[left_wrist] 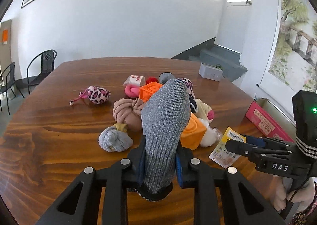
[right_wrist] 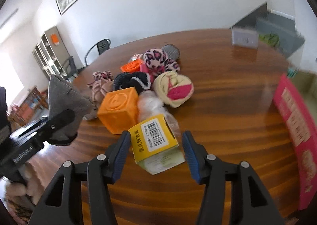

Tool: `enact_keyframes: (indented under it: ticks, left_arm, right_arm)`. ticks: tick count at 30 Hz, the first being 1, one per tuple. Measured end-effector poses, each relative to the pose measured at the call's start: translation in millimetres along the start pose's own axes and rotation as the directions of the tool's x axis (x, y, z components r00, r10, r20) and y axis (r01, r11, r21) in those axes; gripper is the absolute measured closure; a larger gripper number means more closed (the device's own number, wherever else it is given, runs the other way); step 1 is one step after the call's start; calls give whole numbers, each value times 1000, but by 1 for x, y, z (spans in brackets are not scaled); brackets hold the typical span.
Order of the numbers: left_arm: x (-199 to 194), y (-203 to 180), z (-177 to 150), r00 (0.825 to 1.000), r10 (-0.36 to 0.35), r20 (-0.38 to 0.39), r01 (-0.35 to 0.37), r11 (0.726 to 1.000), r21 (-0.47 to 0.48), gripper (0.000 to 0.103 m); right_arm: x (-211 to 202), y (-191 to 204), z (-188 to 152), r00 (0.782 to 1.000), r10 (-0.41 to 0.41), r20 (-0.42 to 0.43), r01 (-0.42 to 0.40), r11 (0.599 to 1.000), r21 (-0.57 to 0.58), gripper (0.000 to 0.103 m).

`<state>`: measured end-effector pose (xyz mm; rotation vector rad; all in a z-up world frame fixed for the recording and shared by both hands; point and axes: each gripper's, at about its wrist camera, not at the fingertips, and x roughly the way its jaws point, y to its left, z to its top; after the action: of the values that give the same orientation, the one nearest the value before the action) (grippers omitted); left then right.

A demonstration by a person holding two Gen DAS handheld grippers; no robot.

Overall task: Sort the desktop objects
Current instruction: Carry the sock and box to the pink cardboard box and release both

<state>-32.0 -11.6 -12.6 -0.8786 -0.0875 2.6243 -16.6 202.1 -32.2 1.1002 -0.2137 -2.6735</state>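
I read this as a sorting step in mid-carry on my left side and a pick lining up on my right. My left gripper (left_wrist: 158, 167) has its jaws pressed onto a grey knit sock (left_wrist: 164, 126), which stands up from them above the near edge of the pile (left_wrist: 158, 102) of things on the bench (left_wrist: 59, 126); from the right wrist view the same sock (right_wrist: 63, 102) hangs to the left of the pile, clear of the bench top. My right gripper (right_wrist: 156, 153) has its jaws spread, one on each side of the yellow box (right_wrist: 156, 141) with the barcode label, neither pad plainly touching it; the box lies tilted at the near edge of the pile, just in front of the orange cube (right_wrist: 118, 110) and the clear plastic bag (right_wrist: 152, 104). Within the pile, a cream-and-pink rolled sock (right_wrist: 174, 90) sits right of the cube, a black fuzzy sock (right_wrist: 132, 80) behind it, and a leopard-print pouch (left_wrist: 98, 94) lies apart to the pile's left. A pink carton (right_wrist: 293, 130) stands well right of the pile, and a grey case (left_wrist: 211, 71) sits far behind it. I cannot tell which of these is meant to take socks or boxes. My judgement is that the sock needs carrying to wherever soft things go and letting go there, while the right jaws need to come in squarely on the box's two side faces; being tilted and light, it may slide or pivot if one pad lands first.
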Motion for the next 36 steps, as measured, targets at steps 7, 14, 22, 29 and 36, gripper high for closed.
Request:
enact_keyframes:
  ticks: [7,14,22,29,36]
  left_arm:
    - [-2,-3,-1,1000,17,2,-17,1000,7,78]
    - [-4,-10,-2,997,72,17,-72,997,-2,78]
    - [-5,-44,0,998,63,10,-64,997,51,78]
    - [-3,-95,9,1000,-16,13,14,991,132,78]
    - [13,-159,22,986,-163,-32,166,969,185,78]
  right_arm:
    - [5,0,-3,999,-28,-22,28,999,-19,50]
    - [-11,-5,0,998,-27,60,26,999,20,51]
    - [-45,-20,1,982,-9,188,-9,996,94,51]
    - [-114,-56,-12,937,-116,331,63,984,168,51]
    - [-175,-120,-26,878,-293,377,179,934,309,51]
